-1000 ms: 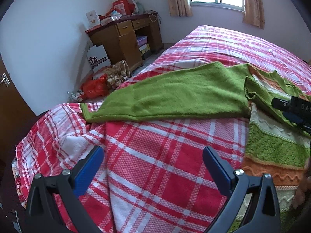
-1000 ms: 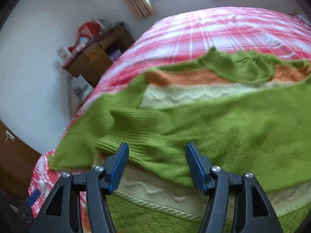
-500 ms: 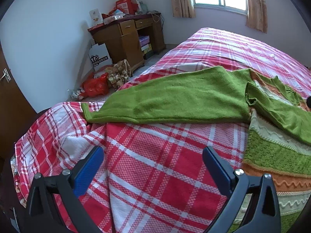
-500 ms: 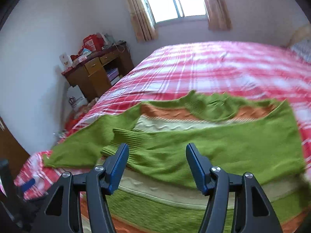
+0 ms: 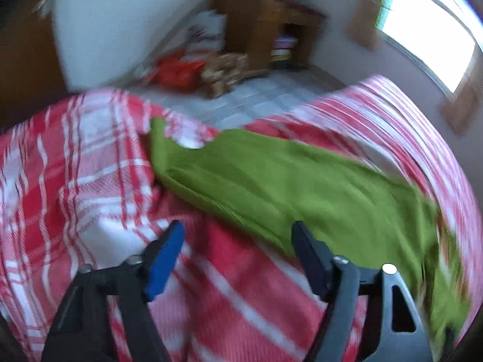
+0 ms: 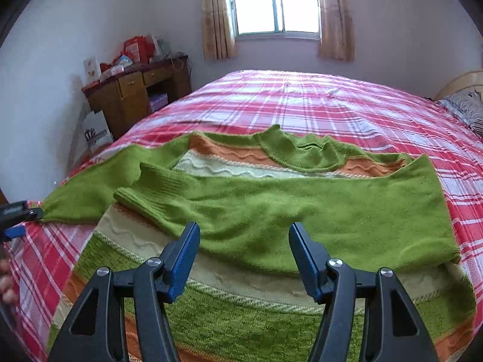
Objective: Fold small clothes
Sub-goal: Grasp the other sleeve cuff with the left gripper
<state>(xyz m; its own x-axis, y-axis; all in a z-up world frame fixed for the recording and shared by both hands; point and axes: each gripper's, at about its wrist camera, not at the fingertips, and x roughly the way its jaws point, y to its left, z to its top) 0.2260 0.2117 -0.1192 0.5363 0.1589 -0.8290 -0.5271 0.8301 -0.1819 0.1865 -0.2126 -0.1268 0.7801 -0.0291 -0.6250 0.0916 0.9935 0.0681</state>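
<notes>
- The green sweater (image 6: 271,211) lies flat on the checked bedspread (image 6: 332,105), one sleeve folded across its chest, the other sleeve (image 5: 286,187) stretched toward the bed's corner.
- Your left gripper (image 5: 238,247) tilts down beside that outstretched sleeve; its jaws have just been closing, nothing between them yet.
- Your right gripper (image 6: 244,250) hovers over the folded sleeve, jaws apart, holding nothing.

Our left claw (image 5: 237,242) tilts steeply downward, its view blurred; its jaws have just been closing and stand partly apart with nothing between them. Our right claw (image 6: 244,252) points down at a shallower angle, jaws parted and gripping nothing. Fingertips (image 6: 5,283) show at that view's left edge.
</notes>
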